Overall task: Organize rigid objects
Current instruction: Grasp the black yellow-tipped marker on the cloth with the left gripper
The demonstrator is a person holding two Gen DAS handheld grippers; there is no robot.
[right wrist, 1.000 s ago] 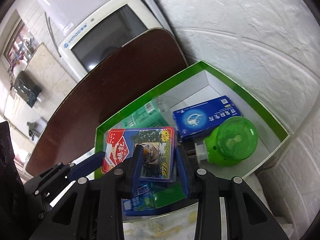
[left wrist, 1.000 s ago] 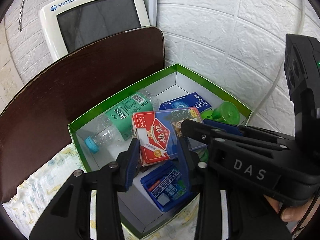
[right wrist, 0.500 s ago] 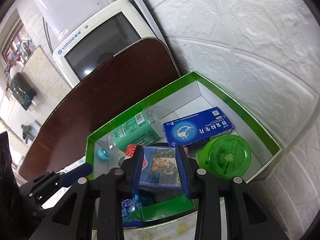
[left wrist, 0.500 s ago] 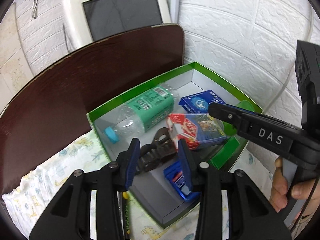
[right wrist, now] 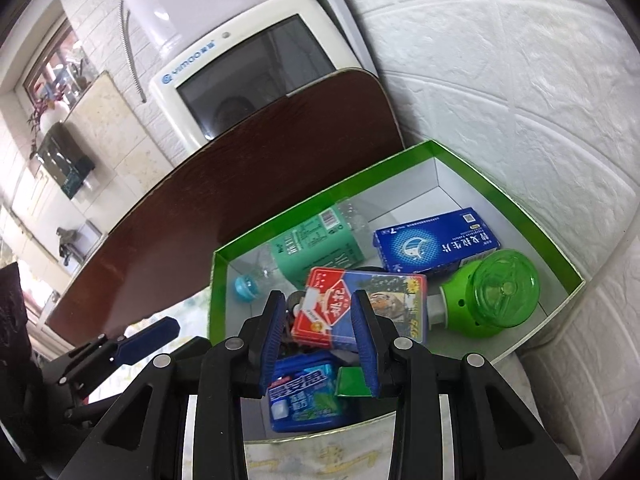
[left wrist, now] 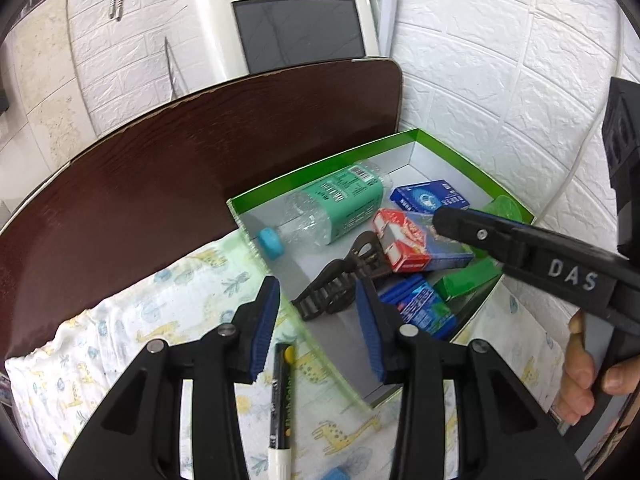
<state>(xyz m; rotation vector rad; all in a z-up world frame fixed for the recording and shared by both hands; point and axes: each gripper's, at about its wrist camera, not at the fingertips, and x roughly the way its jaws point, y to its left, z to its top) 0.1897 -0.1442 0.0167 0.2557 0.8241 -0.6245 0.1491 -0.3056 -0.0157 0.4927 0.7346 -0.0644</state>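
A red and blue card box (right wrist: pixel 332 304) lies tilted inside the green-rimmed box (right wrist: pixel 320 192), resting on a black hair clip (left wrist: pixel 332 288). My right gripper (right wrist: pixel 318 338) hovers just short of the card box, open, its pads not pressing on it. My left gripper (left wrist: pixel 316 322) is open over the box's near left corner, with nothing between its pads. The box also contains a green-labelled bottle (left wrist: pixel 340 204), a blue medicine carton (right wrist: pixel 436 244), a green round plug-in device (right wrist: pixel 496 292) and a blue gum pack (right wrist: pixel 304 396).
A marker pen (left wrist: pixel 280 400) lies on the printed cloth (left wrist: pixel 120 360) below my left gripper. A dark brown tabletop (left wrist: pixel 200 160) stretches behind the box. A white appliance with a screen (left wrist: pixel 296 28) stands against the white wall. A hand (left wrist: pixel 588 380) grips the right tool.
My left gripper has drawn back left, out of the box and over the cloth. The card box, earlier close up at the fingers, now lies down in the box.
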